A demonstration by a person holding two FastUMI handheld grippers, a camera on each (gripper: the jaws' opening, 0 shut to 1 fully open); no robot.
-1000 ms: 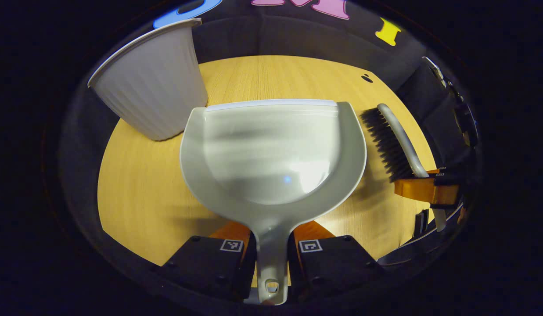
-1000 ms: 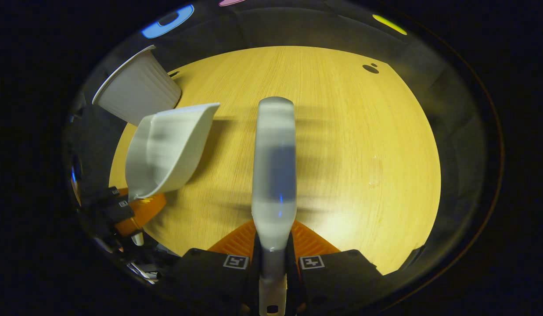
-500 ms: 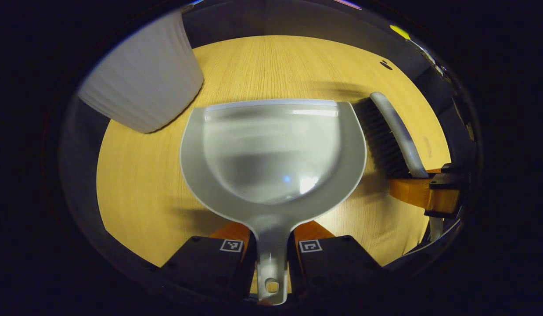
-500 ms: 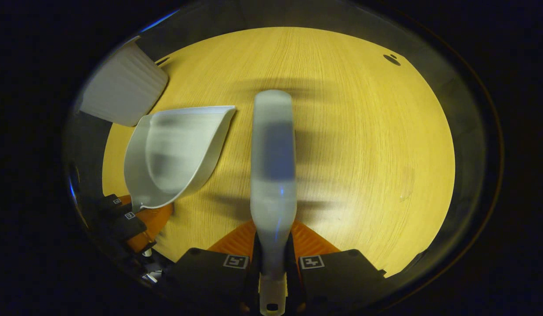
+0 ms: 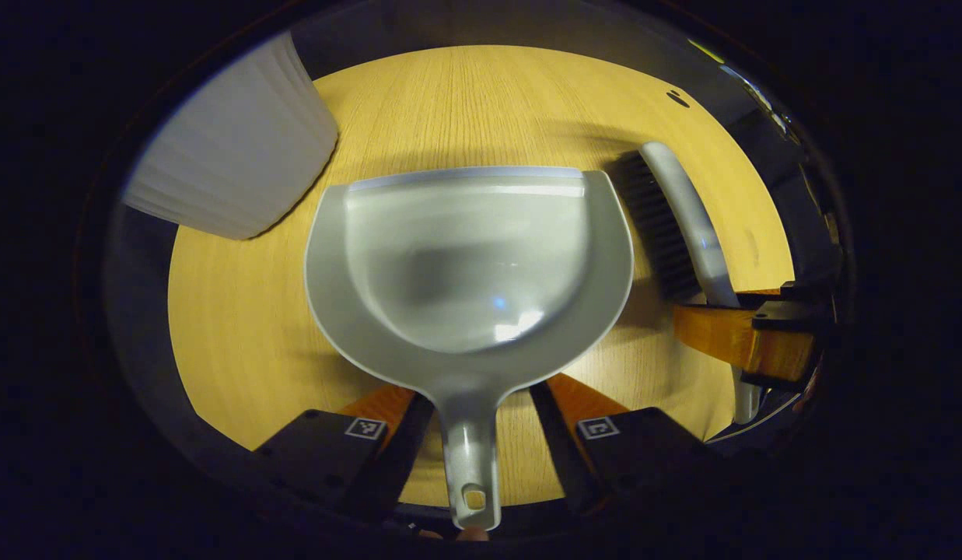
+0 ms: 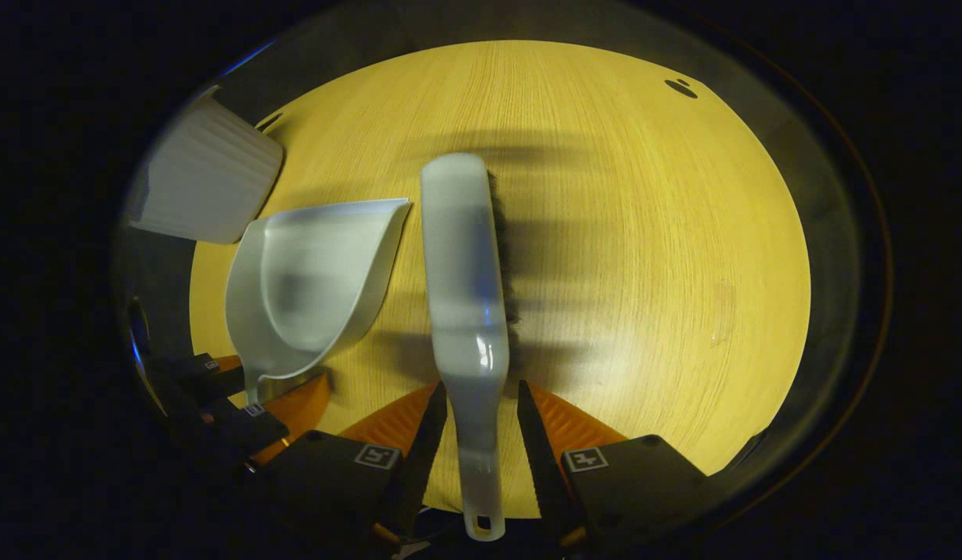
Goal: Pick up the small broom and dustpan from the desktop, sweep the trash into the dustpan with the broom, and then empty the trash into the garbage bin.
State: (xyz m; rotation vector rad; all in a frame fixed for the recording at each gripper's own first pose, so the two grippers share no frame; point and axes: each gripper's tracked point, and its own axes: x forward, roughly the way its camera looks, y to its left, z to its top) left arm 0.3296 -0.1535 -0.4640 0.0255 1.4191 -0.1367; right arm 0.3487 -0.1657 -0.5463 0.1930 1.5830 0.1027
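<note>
Both tools stand wide — the left tool [image 5: 471, 424] astride the dustpan [image 5: 469, 264] handle, the right tool [image 6: 481, 443] astride the broom [image 6: 467, 272]; both lie on the table [image 6: 644, 233] near the bin [image 5: 232, 171]. Back straight off, no nudging.

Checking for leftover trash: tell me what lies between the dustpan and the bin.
Bare wood only between dustpan and bin, in the left gripper view.

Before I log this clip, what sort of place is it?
Likely a staged desk in a recording booth: a light wood-grain tabletop edged by dark cloth, a white ribbed plastic bin, a grey plastic dustpan and a grey-handled black-bristled brush.
</note>
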